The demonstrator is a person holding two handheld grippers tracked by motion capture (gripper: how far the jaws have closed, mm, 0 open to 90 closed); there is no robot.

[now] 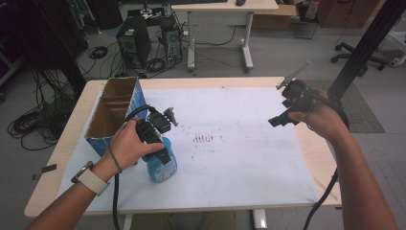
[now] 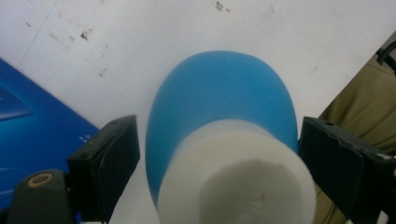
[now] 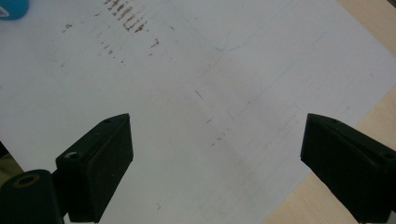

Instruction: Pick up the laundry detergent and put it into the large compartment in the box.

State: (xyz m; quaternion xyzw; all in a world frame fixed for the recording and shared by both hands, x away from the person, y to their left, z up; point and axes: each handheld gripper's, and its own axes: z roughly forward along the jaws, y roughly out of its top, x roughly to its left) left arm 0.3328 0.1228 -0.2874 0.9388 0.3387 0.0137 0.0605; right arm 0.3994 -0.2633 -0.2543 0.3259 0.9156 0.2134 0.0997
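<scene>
Left tool: jaws set wide either side of the blue bottle; the right pad sits at the bottle's edge, the left pad stands just off it, so nothing is clamped.
Blue bottle: upright with a white cap, lower left of centre in the high view, beside the blue cardboard box.
Right tool: jaws wide apart with nothing between them, over the white sheet on the surface, at the right of the high view.
</scene>
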